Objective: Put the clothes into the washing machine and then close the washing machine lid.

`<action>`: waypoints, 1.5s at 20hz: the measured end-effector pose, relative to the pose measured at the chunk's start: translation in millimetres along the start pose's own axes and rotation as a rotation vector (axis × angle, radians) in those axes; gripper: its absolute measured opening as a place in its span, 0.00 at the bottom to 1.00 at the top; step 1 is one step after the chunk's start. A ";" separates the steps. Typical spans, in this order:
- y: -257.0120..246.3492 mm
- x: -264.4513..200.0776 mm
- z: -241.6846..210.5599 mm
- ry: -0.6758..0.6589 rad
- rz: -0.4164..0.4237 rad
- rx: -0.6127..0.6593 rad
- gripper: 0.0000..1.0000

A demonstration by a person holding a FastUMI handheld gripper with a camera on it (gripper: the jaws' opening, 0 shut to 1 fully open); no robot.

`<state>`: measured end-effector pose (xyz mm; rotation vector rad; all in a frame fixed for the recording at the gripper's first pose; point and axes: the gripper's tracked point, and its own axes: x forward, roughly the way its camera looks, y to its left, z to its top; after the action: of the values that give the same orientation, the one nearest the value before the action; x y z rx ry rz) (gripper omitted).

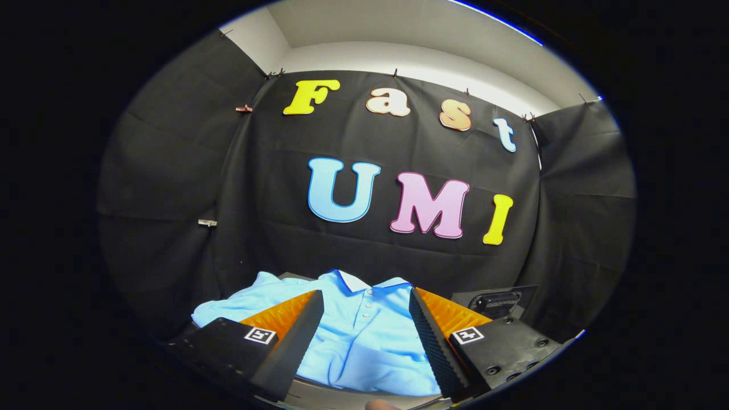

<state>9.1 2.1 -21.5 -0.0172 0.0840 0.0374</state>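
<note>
A light blue polo shirt [364, 336] with a white-lined collar and a buttoned placket lies spread out flat on a surface just ahead of me. My gripper [366, 302] is open, its two fingers standing wide apart above the shirt's chest, one on each side of the placket. Nothing is held between them. One sleeve of the shirt spreads out beyond the left finger. A dark part of the washing machine [495, 302] shows beyond the right finger, close to the shirt's shoulder.
Black cloth walls close the booth behind the shirt and on both sides. A pale strip of the surface [342, 394] shows under the shirt's hem, between the fingers' bases.
</note>
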 end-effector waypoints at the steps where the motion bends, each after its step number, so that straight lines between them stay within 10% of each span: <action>1: -0.6 5.9 -2.7 0.032 0.004 0.011 0.96; 23: 4.7 89.0 -127.2 0.745 0.177 0.051 0.90; 25: 4.8 91.6 -126.9 0.761 0.240 0.019 0.81; 30: -0.2 94.5 -126.5 0.730 0.258 0.008 0.06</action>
<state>92.6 3.0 -155.5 -0.0109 0.8160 0.2879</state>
